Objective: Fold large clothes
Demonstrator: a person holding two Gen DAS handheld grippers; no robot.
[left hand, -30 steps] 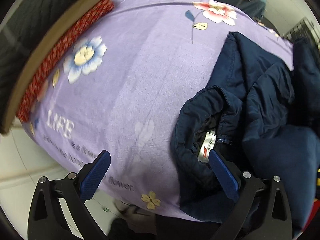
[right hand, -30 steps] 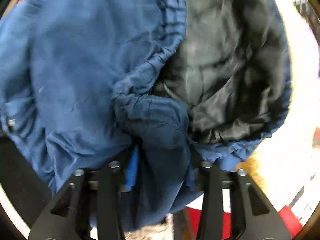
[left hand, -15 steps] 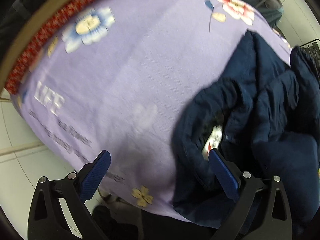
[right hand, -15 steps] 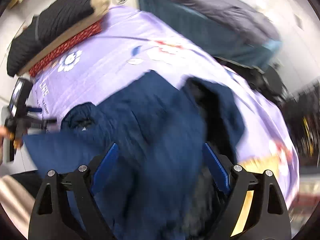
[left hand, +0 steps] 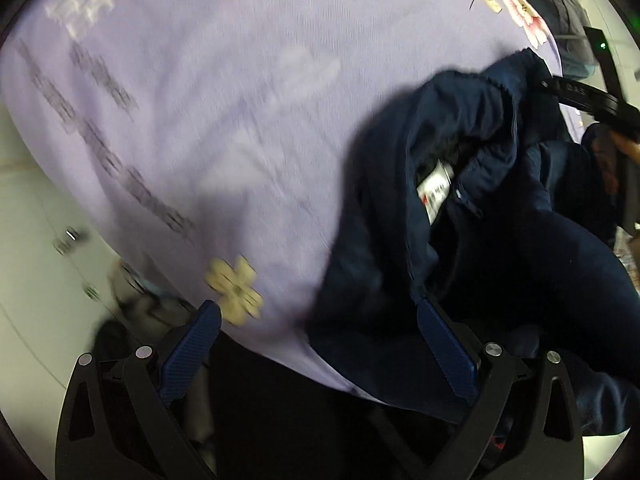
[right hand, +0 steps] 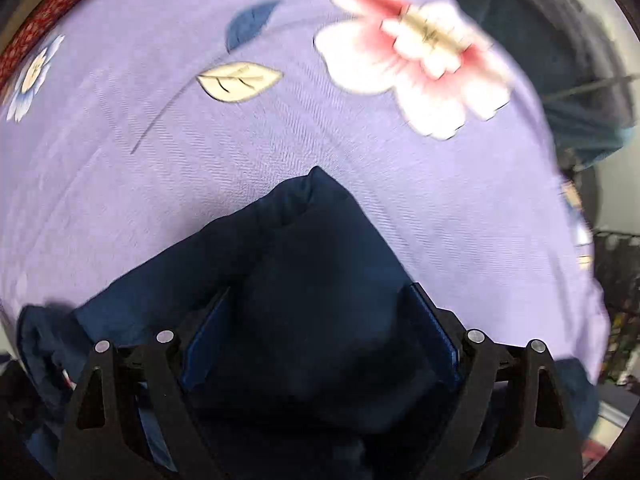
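Right gripper now downward over jacket.

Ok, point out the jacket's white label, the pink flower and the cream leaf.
white label (left hand: 434, 191): left wrist view, its printed face.
pink flower (right hand: 416, 56): right wrist view, its centre.
cream leaf (right hand: 238, 81): right wrist view, mid-blade.

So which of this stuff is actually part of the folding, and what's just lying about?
Part of the job:
- navy padded jacket
- left gripper, jaws open
- right gripper, jaws just opened, jacket fabric between them

Just there:
- lilac flowered bedsheet beneath the jacket
- red patterned cloth
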